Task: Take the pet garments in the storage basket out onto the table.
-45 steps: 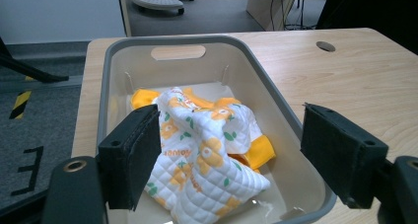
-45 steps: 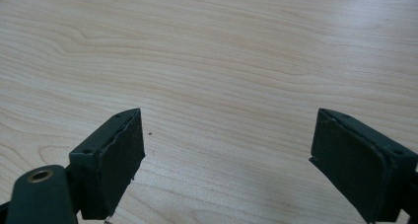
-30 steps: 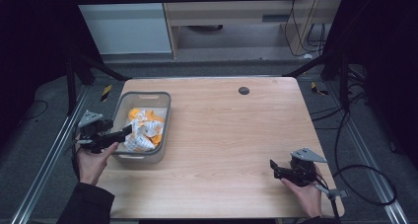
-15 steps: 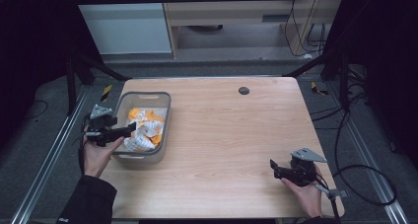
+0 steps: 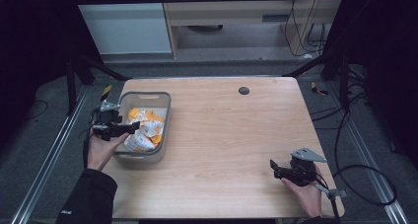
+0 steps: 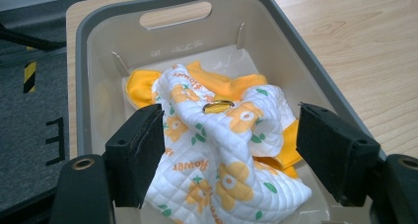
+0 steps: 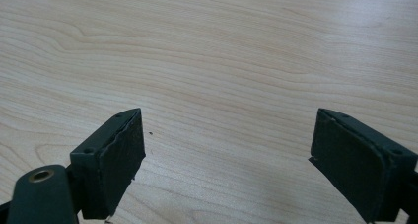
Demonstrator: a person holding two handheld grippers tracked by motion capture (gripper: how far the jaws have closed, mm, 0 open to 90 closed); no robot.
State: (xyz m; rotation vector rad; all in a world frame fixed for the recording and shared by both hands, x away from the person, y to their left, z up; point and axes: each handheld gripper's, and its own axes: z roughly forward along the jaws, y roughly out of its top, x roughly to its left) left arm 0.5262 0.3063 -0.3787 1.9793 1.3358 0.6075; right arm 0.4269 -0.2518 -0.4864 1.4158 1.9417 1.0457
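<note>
Far left, off the table: a yellow-and-black striped piece [image 5: 105,92] lies on the dark floor, just past the table's left edge.

Your left gripper [image 5: 129,129] hangs over the near left rim of the grey bin [image 5: 166,119], which sits at the left edge of the wooden table [image 5: 231,135]. Jaws spread wide, nothing between them. In the left gripper view the two pads [image 6: 139,152] frame the garment from above, one to each side of it; whether they touch the cloth cannot be told. The bin wall stands close outside each jaw.

Inside the bin: a crumpled quilted garment [image 6: 222,160], white with orange flowers and green leaves, orange trim bunched toward the far wall. A small gold ring [image 6: 218,106] sits on top of the folds. Far wall has a slot handle [image 6: 175,14].

Mid-table: bare wood. A dark round hole [image 5: 243,90] near the far edge, well apart from both grippers.

Right: your right gripper [image 5: 274,167] sits low near the front right corner, jaws pointing left across the table. Its jaws are also wide apart and hold nothing; bare woodgrain lies between them. A cable [image 5: 365,184] trails off the right side onto the floor.
</note>
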